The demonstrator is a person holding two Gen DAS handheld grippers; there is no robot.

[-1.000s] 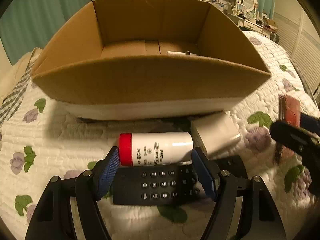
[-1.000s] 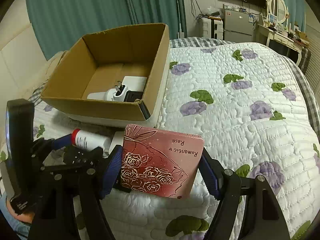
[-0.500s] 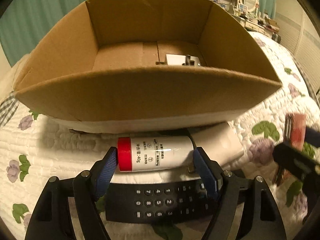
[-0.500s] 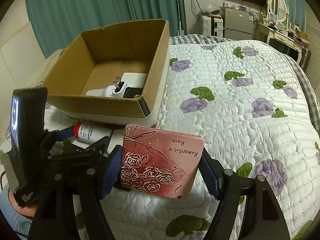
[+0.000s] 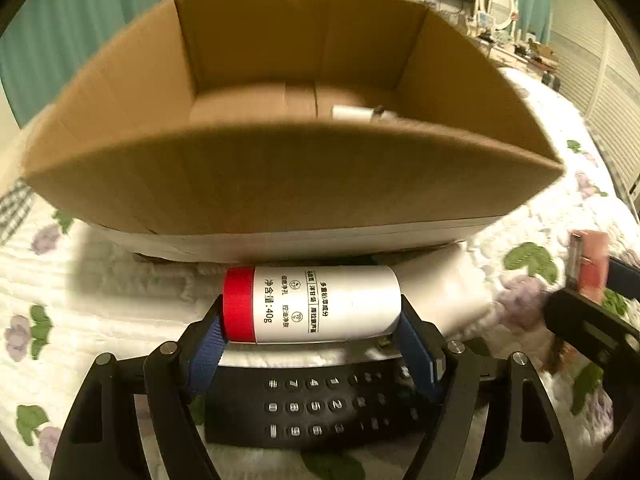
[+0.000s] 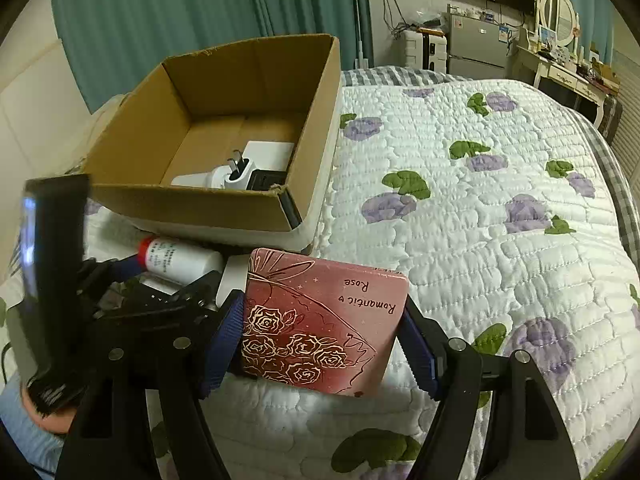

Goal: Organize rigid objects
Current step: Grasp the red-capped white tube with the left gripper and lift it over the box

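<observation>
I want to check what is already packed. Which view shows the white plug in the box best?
The right wrist view: the white plug lies in plain sight inside the cardboard box. The left wrist view shows only its top above the near wall.

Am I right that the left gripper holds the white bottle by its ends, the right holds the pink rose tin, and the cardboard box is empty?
Not quite: the cardboard box is not empty. The right wrist view shows a white plug adapter lying inside. The rest stands: the left gripper holds the white bottle by its ends, and the right gripper holds the pink rose tin.
</observation>
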